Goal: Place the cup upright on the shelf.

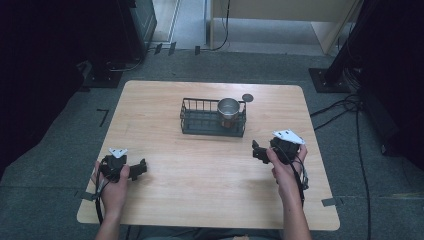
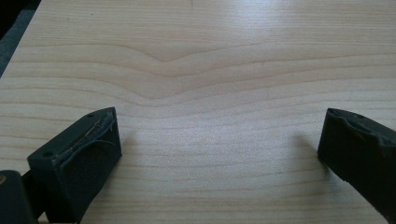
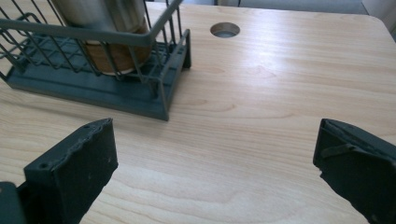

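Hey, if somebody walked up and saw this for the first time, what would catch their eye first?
Probably the shiny metal cup standing upright in the right end of the dark wire basket, near the middle of the wooden table. Next, the two black tools held low over the near part of the table, the left tool and the right tool, both open with nothing between their jaws. A small round hole sits in the tabletop just behind the basket.

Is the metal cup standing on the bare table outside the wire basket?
No, the high view shows the metal cup standing upright inside the wire basket, at its right end, not on the bare table.
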`<act>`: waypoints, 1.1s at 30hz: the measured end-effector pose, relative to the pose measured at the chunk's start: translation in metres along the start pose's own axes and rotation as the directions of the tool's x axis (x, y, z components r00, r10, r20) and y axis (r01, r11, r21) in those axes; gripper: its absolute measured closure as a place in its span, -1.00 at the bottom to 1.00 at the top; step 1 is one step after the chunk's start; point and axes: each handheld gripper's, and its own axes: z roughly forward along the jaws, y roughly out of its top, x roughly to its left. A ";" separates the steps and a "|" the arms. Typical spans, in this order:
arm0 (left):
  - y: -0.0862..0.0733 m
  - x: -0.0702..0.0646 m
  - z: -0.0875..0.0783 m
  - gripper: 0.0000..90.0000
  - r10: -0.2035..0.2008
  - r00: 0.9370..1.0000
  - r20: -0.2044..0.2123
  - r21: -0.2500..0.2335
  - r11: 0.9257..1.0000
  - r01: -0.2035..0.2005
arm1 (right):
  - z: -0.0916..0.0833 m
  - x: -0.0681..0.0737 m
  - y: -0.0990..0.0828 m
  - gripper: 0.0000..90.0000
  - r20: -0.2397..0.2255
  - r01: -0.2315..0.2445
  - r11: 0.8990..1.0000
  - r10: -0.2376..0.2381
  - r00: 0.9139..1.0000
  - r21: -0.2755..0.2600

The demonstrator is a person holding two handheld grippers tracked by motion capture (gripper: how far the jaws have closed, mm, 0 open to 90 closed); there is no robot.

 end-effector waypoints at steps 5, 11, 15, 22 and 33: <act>0.000 0.000 0.000 -1.00 0.000 1.000 0.000 0.000 1.000 0.000 | -0.004 -0.008 -0.006 -1.00 0.018 -0.003 1.000 0.003 1.000 0.007; 0.000 0.000 0.000 -1.00 0.000 1.000 0.000 0.000 1.000 0.000 | -0.009 -0.018 -0.015 -1.00 0.037 -0.018 1.000 0.018 0.999 0.011; 0.000 0.000 0.000 -1.00 0.000 1.000 0.000 -0.001 1.000 0.000 | -0.012 -0.024 -0.020 -1.00 0.049 -0.028 0.999 0.028 0.998 0.016; 0.000 0.000 0.000 -1.00 0.000 1.000 0.000 0.000 1.000 0.000 | -0.018 -0.035 -0.030 -1.00 0.076 -0.039 0.999 0.037 0.996 0.028; 0.000 0.000 0.000 -1.00 0.000 1.000 0.000 0.000 1.000 0.000 | -0.025 -0.054 -0.048 -1.00 0.116 -0.075 0.996 0.070 0.991 0.046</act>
